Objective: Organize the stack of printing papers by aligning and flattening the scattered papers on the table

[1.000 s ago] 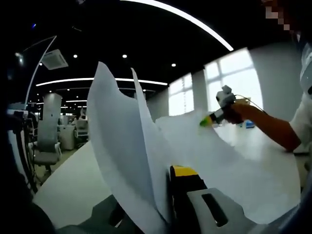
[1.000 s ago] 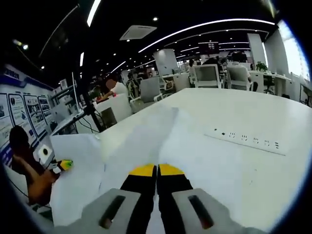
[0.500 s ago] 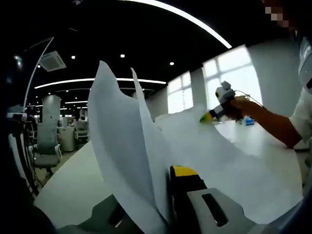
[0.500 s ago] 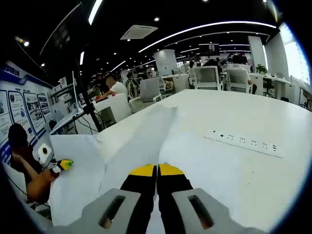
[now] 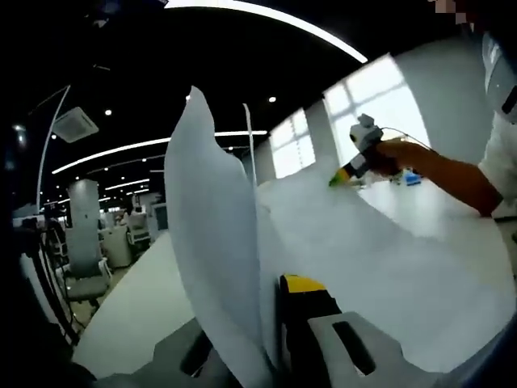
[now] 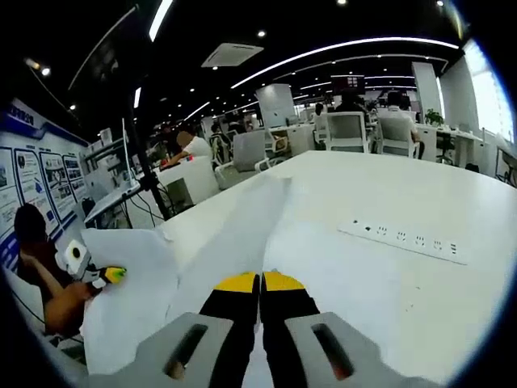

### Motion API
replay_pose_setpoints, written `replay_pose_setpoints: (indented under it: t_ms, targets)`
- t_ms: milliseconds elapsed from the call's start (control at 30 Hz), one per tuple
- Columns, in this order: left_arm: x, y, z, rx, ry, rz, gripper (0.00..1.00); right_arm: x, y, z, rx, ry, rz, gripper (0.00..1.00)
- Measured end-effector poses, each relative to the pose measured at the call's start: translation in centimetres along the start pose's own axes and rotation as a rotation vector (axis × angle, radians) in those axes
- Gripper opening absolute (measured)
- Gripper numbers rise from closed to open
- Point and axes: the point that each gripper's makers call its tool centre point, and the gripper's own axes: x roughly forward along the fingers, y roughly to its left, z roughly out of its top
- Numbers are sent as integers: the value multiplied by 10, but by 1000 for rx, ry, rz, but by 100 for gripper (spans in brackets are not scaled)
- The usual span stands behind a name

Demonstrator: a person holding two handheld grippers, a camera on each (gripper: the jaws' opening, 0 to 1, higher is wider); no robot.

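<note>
Two grippers (image 5: 271,283) (image 6: 259,279) pinch blank papers (image 5: 218,242).

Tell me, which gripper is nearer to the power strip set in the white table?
Right. The right gripper holds paper just beside the power strip; the left gripper is farther, at the paper's opposite end.

an open office under a black ceiling (image 6: 266,20) with curved light strips (image 6: 347,44), grey chairs (image 6: 349,129) beyond the white table (image 6: 404,202), bright windows (image 5: 371,93).
</note>
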Motion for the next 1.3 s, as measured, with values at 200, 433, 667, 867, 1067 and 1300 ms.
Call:
replay_pose_setpoints:
  t_ms: [200, 433, 667, 867, 1067, 1300]
  targets:
    - [1, -1, -1, -39, 0, -8, 8, -4, 2, 3, -8, -8, -5, 0]
    - [2, 1, -3, -46, 7, 0, 8, -13, 3, 11, -17, -34, -12, 0]
    - [2, -1, -3, -53, 9, -8, 9, -36, 4, 32, -33, -114, -30, 0]
    - [3, -1, -4, -50, 14, -12, 9, -56, 4, 43, -34, -165, -45, 0]
    - [3, -4, -5, -42, 16, -20, 9, -62, -5, 43, -12, -181, -57, 0]
    - [0, 2, -1, -83, -7, -13, 9, -73, -8, 48, -15, -195, -77, 0]
